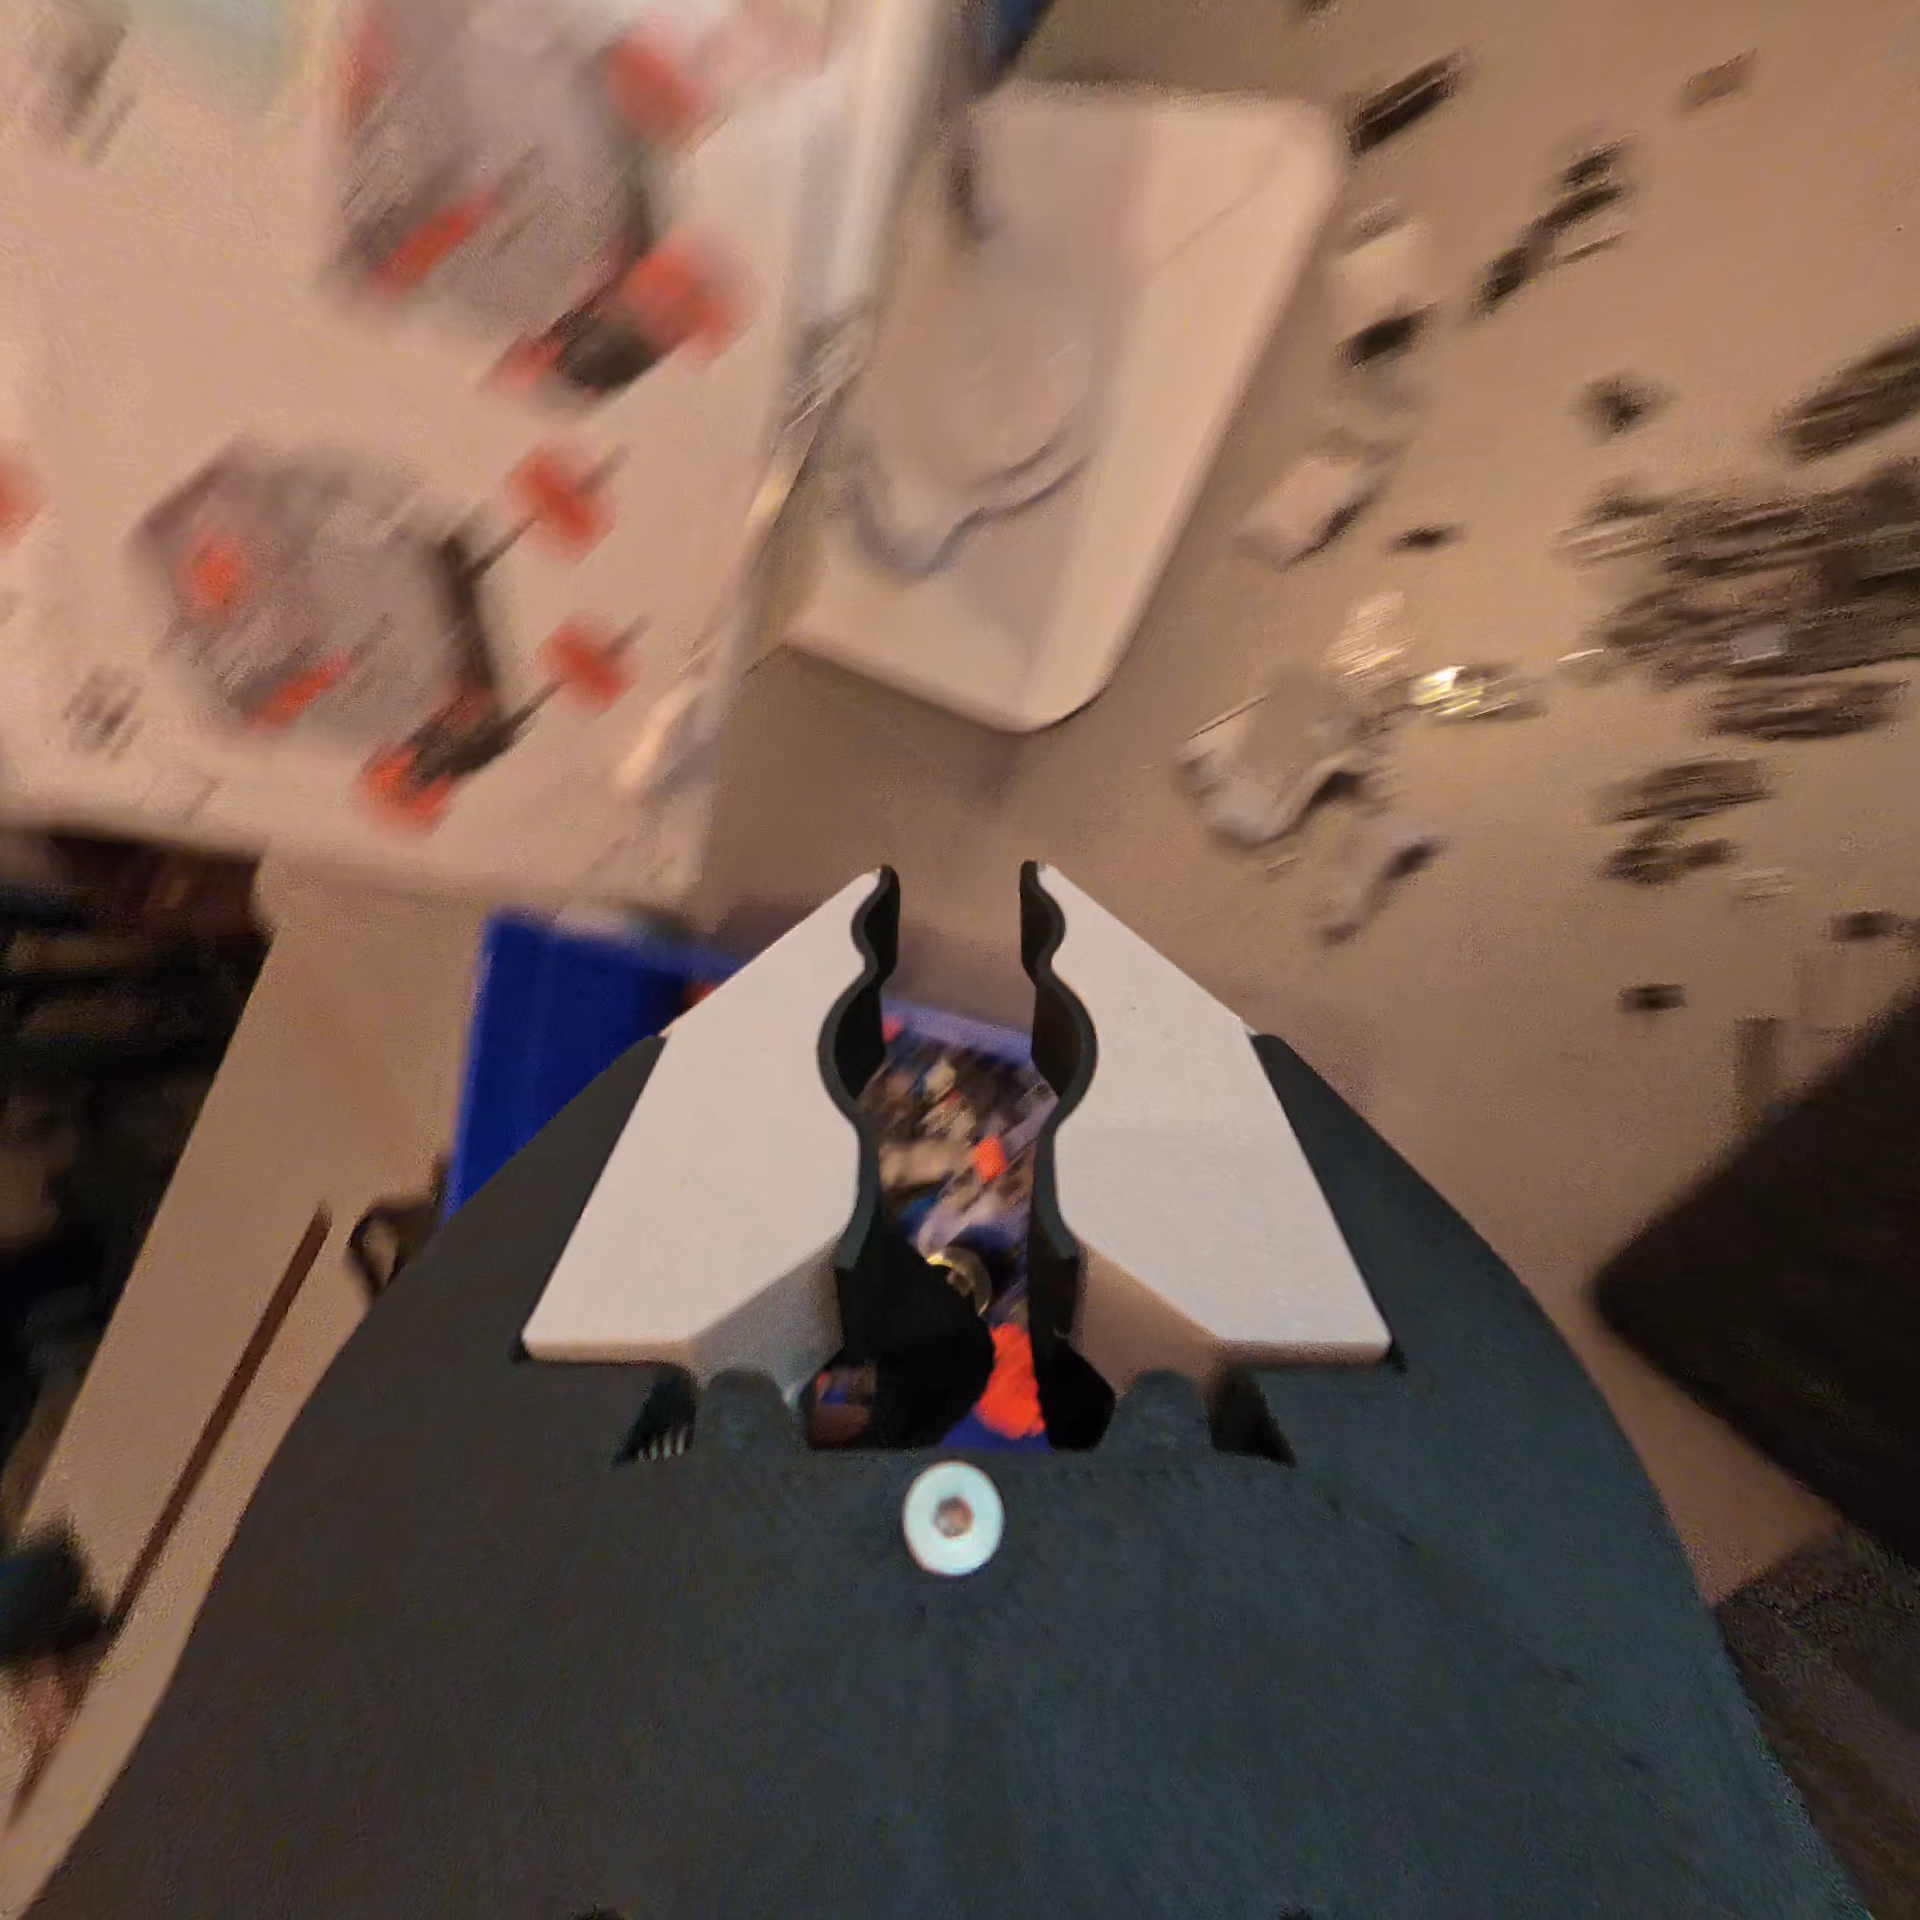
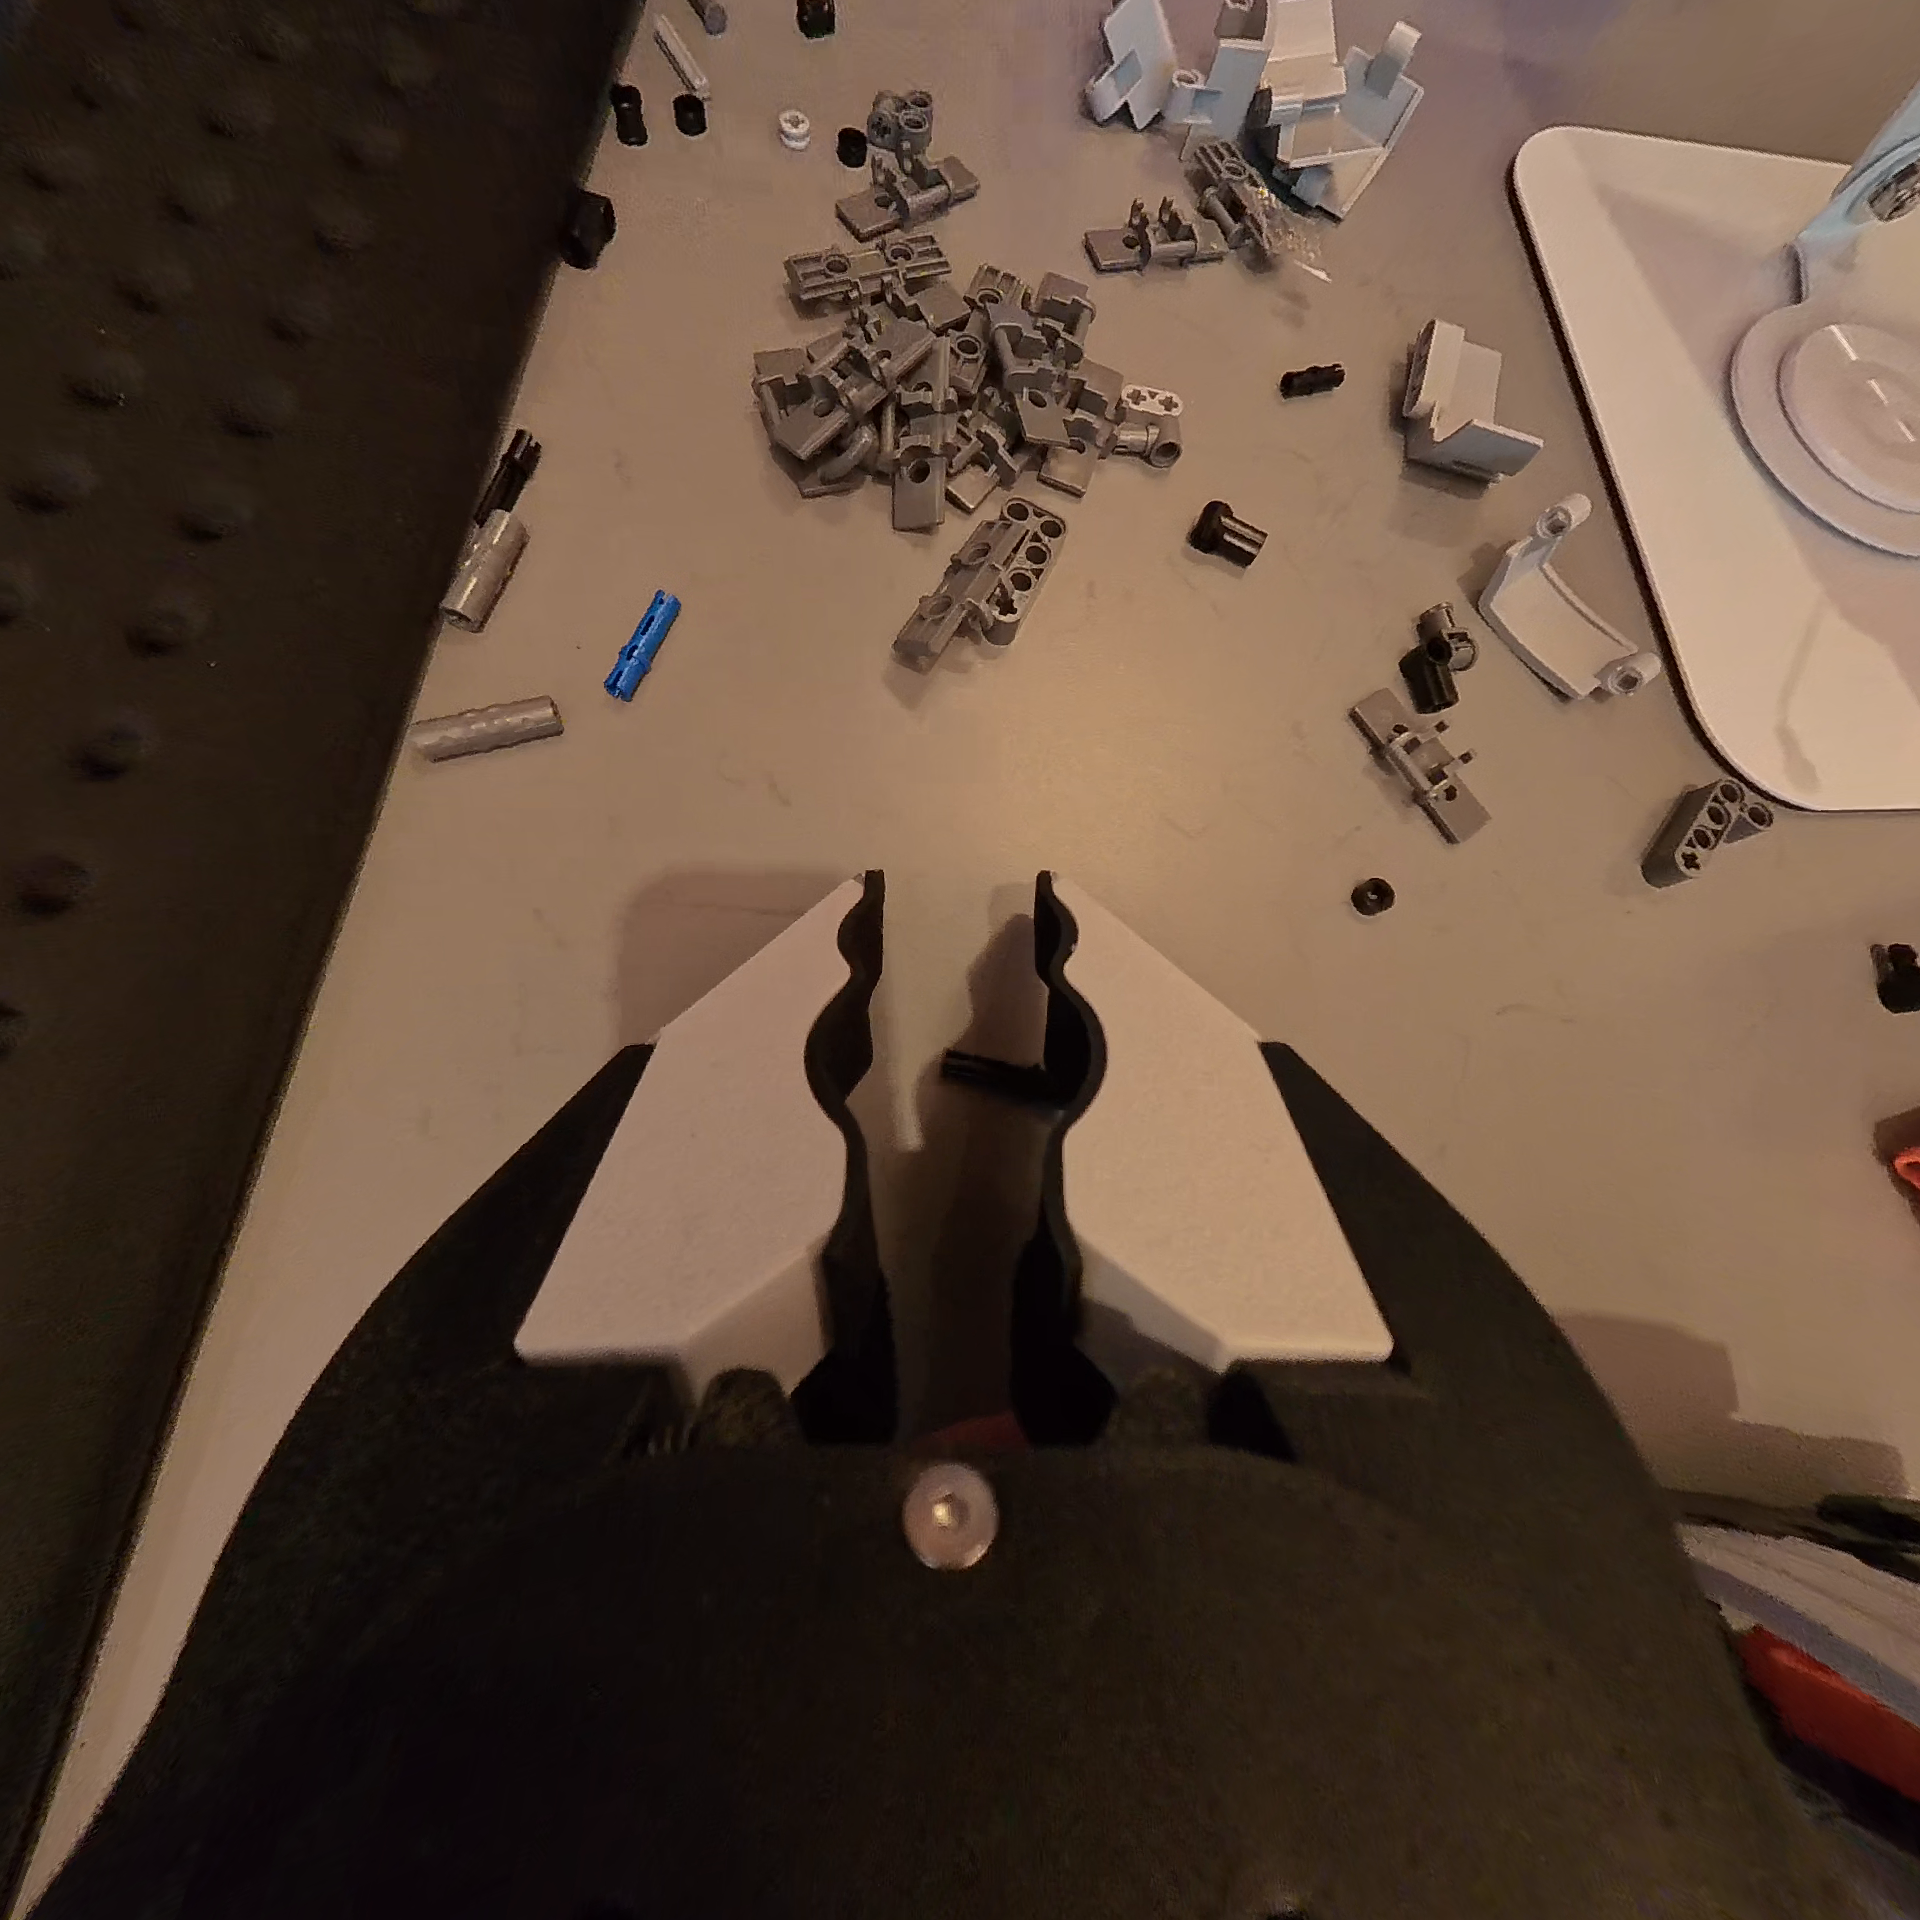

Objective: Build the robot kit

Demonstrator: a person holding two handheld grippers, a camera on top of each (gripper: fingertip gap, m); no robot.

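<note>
My right gripper is open over the grey table. A small black pin shows between its jaws, against the right finger's notch; the left finger is clear of it. A pile of grey building pieces lies ahead, and a blue pin to the left. My left gripper is open and empty; its view is motion-blurred. It is above a blue bin of mixed parts, with a white tray ahead.
A black studded mat runs along the left. The white tray holds a light blue and clear assembly. Light blue pieces lie at the back. An open printed booklet is left of the tray. Small black and grey parts are scattered around. Across from one pair of fingers to the other is roughly 35 cm.
</note>
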